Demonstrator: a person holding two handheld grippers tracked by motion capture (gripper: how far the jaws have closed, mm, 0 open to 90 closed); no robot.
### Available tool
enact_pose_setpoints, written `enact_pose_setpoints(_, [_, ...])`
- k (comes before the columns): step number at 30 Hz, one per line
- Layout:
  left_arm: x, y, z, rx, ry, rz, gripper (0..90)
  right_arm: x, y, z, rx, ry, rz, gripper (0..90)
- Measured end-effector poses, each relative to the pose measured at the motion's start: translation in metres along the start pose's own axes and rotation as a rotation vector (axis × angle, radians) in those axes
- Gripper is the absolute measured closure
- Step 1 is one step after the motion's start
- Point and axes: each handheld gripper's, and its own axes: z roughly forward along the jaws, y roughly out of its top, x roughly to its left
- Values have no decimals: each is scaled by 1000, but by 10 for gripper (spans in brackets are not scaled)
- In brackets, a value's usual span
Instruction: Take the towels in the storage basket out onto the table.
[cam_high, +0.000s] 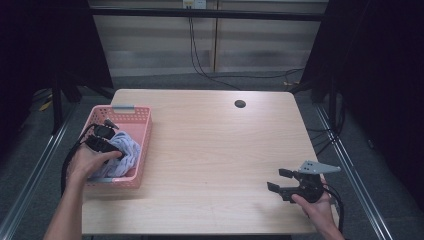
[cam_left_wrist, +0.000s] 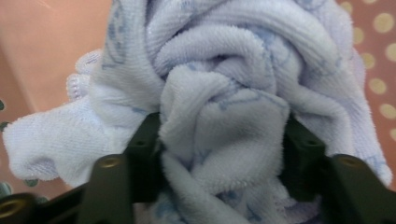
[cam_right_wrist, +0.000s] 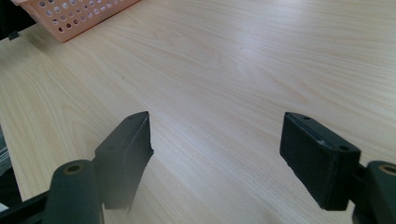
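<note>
1. The left gripper (cam_left_wrist: 219, 154) is down inside the basket, and its two black jaws stand on either side of a thick fold of the pale blue terry-cloth towel (cam_left_wrist: 224, 93); the cloth bulges between them and the pads appear to press into it, so I judge the pinch made.
2. The towel lies crumpled in the pink perforated plastic basket (cam_high: 131, 176), which stands at the left edge of the light wooden tabletop (cam_high: 215, 150). The towel has not been lifted clear; it rests on the basket floor.
3. The right gripper (cam_right_wrist: 215, 154) hangs low over the bare tabletop near the front right corner, jaws spread wide with nothing between them, well apart from the basket.
4. Judged from this, the work is at its start: the grasp is done. Lifting the towel out of the basket and bringing it onto the open tabletop, likely with the right gripper's help, is left.
</note>
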Motion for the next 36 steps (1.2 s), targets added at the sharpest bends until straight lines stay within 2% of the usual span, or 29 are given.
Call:
enact_pose_setpoints(1, [0, -1, -1, -2, 1, 15, 456, 0, 0, 0, 1, -1, -4, 249])
enact_pose_setpoints(3, [3, -3, -4, -15, -25, 5, 503, 0, 0, 0, 2, -3, 1, 249])
enact_pose_setpoints(8, [17, -13, -12, -106, -95, -51, 623, -1, 0, 1, 2, -8, 6, 248])
enact_pose_setpoints(10, [19, -17, -14, -129, -113, -54, 637, -1, 0, 2, 4, -8, 10, 248])
enact_pose_setpoints(12, [19, -18, -15, -142, -125, -69, 651, -1, 0, 2, 3, -8, 11, 248])
enact_pose_setpoints(13, [20, -18, -17, -133, -116, -43, 653, -1, 0, 2, 3, -9, 11, 248])
enact_pose_setpoints(15, [20, -16, -17, -117, -115, -43, 652, -2, 1, 2, 4, -9, 9, 248])
enact_pose_setpoints(16, [19, -16, -18, -112, -117, -65, 638, -2, 1, 2, 4, -9, 9, 247])
enact_pose_setpoints(21, [12, -14, -23, -122, -60, -47, 506, -1, 0, 0, 2, -8, 8, 246])
enact_pose_setpoints(23, [11, -13, -28, -110, -24, -30, 405, -1, 0, 1, 0, -5, 6, 244])
enact_pose_setpoints(25, [13, -13, -28, -112, -9, -48, 295, -1, 0, 1, 2, -5, 8, 244])
enact_pose_setpoints(26, [14, -13, -28, -106, -15, -55, 253, -1, 0, 1, 1, -3, 8, 244])
enact_pose_setpoints(28, [15, -13, -27, -112, 0, -62, 217, -1, 0, 0, 1, -4, 7, 244])
enact_pose_setpoints(31, [18, -15, -23, -119, -8, -83, 168, -1, 0, 0, -1, -2, 9, 243])
enact_pose_setpoints(33, [19, -16, -16, -103, -23, -100, 147, -1, 0, 1, 1, -1, 5, 243])
enact_pose_setpoints(34, [18, -16, -14, -98, -27, -96, 122, -1, 1, 2, 4, 2, 6, 243])
enact_pose_setpoints(36, [15, -13, -6, -65, -30, -92, 34, 0, 1, 2, 3, 5, 3, 243])
